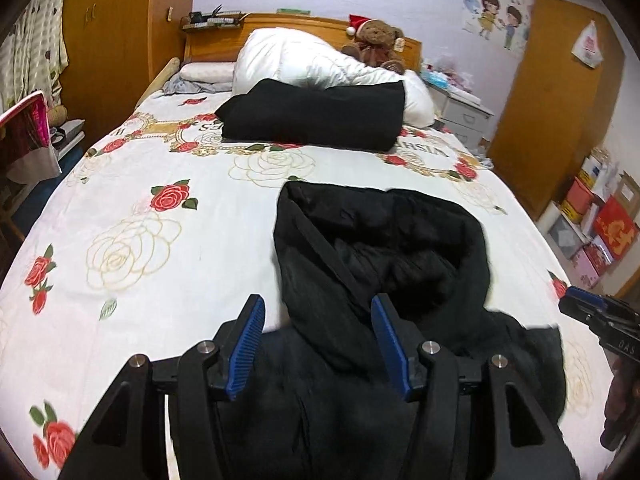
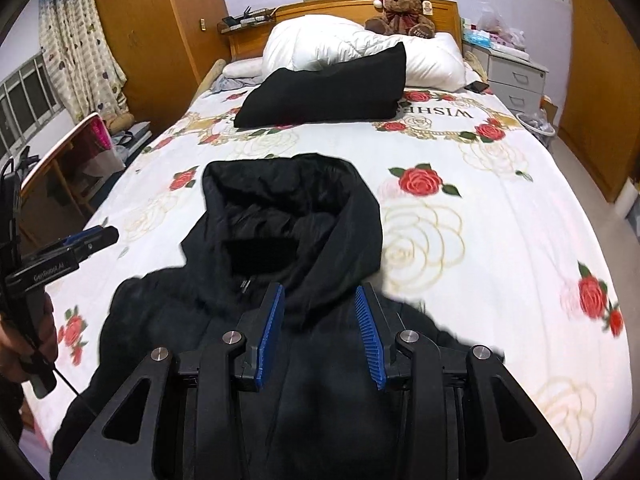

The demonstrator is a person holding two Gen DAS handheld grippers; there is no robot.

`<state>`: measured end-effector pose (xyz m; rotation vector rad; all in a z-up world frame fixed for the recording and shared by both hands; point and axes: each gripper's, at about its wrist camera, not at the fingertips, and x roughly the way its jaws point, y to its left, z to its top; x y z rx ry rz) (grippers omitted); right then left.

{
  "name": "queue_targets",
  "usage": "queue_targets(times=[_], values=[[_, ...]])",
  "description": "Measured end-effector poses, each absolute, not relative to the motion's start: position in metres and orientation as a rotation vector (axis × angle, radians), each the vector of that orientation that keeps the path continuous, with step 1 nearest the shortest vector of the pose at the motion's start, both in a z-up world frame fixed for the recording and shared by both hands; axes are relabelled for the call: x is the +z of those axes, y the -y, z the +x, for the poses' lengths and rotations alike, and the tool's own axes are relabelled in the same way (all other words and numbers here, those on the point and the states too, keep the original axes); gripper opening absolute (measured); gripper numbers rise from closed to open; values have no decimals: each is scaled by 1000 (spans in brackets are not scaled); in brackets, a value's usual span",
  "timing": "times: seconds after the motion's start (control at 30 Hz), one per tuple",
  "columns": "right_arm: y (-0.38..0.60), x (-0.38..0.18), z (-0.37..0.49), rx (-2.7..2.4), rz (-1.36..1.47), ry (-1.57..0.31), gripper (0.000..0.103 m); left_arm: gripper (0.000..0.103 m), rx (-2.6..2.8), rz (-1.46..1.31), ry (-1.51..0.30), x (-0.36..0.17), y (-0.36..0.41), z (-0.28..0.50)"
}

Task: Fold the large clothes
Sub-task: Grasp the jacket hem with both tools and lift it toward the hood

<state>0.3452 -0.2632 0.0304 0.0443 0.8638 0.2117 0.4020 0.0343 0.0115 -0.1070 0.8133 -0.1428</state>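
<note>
left gripper [image 1: 318,344] wide open, right gripper [image 2: 320,334] open, above black jacket [image 2: 288,220]

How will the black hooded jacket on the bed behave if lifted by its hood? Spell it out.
The black hooded jacket would probably go floppy: its hood already slumps in soft folds. It looks padded, so likely bulky rather than heavy. The fabric shows a slight sheen, so it may slip between the open left gripper or right gripper.
</note>
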Motion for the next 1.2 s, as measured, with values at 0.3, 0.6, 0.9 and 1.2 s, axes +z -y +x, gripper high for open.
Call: queue_targets(times=[0.3,0.6,0.9,1.2], values=[[257,0,431,184,12,-887,38,58,-97,-56,-853,-35,-32,498],[254,-25,494,147,-17,-911,38,58,-88,-20,-862,-63,-14,568],[247,-21,484,155,-43,-889,11,6,-121,-45,-813,-57,-15,552],[245,34,389,216,-29,-800,10,5,-174,-120,-710,12,-46,449]])
